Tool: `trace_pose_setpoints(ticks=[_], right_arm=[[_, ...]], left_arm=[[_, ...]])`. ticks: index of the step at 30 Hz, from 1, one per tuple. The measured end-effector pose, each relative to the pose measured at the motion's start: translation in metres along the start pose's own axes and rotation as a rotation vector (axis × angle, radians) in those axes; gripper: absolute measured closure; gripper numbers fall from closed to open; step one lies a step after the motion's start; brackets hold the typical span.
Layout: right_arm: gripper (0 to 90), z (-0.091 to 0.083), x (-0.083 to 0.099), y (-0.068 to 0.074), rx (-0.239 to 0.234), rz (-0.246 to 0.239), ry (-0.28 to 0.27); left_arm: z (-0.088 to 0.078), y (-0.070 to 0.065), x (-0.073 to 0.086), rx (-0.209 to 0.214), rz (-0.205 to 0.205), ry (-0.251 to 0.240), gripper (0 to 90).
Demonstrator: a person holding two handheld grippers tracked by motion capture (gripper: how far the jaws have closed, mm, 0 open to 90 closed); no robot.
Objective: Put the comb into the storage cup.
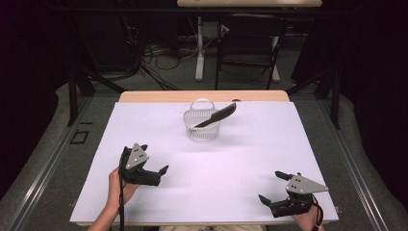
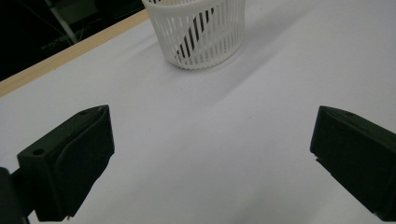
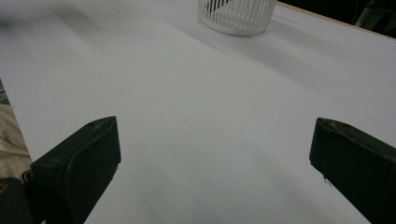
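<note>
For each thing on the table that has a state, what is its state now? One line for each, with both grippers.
white basket: upright, far middle of the table, handle raised.
black comb: leaning in the basket, upper end past the rim.
left gripper: open, holding nothing, near the table.
right gripper: open, holding nothing, near the table.

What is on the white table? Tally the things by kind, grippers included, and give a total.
White slatted basket: 1
Black comb, leaning in the basket with one end over its rim: 1
Hand-held grippers, left gripper and right gripper, both open: 2
Total: 4
</note>
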State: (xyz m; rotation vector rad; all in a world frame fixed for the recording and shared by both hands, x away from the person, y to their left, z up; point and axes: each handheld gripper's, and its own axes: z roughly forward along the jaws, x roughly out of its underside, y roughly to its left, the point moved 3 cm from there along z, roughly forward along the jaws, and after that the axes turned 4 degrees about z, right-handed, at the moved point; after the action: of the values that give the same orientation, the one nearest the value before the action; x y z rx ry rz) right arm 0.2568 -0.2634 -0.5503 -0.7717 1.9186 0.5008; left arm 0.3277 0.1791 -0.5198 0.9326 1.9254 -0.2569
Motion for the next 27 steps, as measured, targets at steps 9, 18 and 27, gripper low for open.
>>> trace_pose_setpoints(ticks=[9, 18, 27], right_arm=[[1.6, 0.0, 0.0, 0.0, 0.0, 0.0, 0.0], [1.4, 0.0, 0.0, -0.001, 0.0, 0.004, 0.002], [1.2, 0.0, 0.0, -0.001, 0.001, 0.004, 0.002]], left_arm=[[-0.007, -0.006, 0.012, -0.009, -0.007, -0.006, 0.0], [-0.013, -0.012, 0.023, -0.004, -0.009, -0.001, 0.0], [-0.018, -0.02, 0.031, -0.006, -0.008, -0.014, 0.0]])
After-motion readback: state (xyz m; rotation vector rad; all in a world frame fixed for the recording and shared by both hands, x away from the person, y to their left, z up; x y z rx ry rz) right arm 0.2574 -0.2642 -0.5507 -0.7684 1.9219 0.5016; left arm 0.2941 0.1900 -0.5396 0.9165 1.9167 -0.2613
